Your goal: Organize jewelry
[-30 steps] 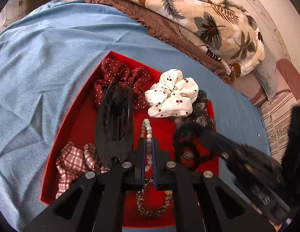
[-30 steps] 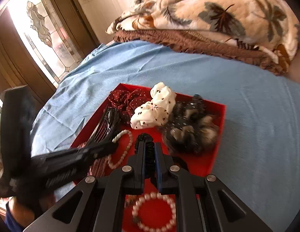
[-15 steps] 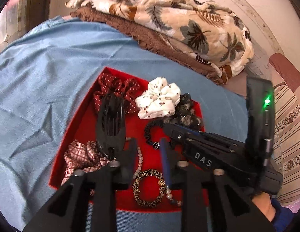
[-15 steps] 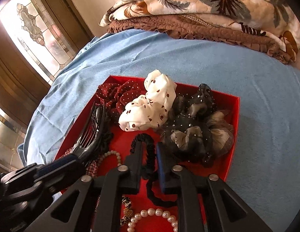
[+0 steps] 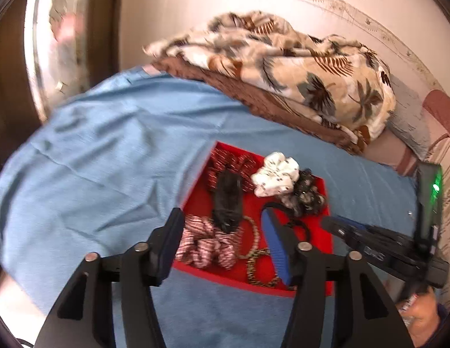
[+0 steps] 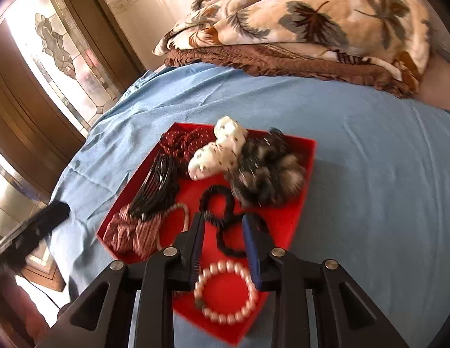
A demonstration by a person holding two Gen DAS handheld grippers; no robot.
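Grippers both backed off since half a second ago: the left gripper (image 5: 222, 239) went from barely parted over the tray to spread wide with nothing between its fingers, and the right gripper (image 6: 223, 245), which had been closed on the black hair tie (image 6: 222, 220), now stands apart too, so the tie just lies loose on the red tray (image 6: 307, 156). Both views also sit higher and further back than before, and they're a bit blurry.

Count, nearest first in the right wrist view: one pearl bracelet (image 6: 226, 291) just under the fingertips, the one black hair tie, one plaid scrunchie (image 6: 132, 233), one black hair claw (image 6: 158, 187) lying over it, then at the far end one white cherry-print scrunchie (image 6: 217, 152), one dark red dotted scrunchie (image 6: 185, 142) and one dark sheer scrunchie (image 6: 267, 171). So four scrunchies, all inside the tray, which sits on a blue sheet (image 6: 370, 174).

The left wrist view adds one leopard-print hair band (image 5: 258, 269) by the near edge, which the right view hides, but the pearl bracelet can't be made out there. A second beaded loop (image 6: 180, 216) shows beside the plaid scrunchie. A leaf-print blanket (image 5: 297, 66) is piled at the far side.
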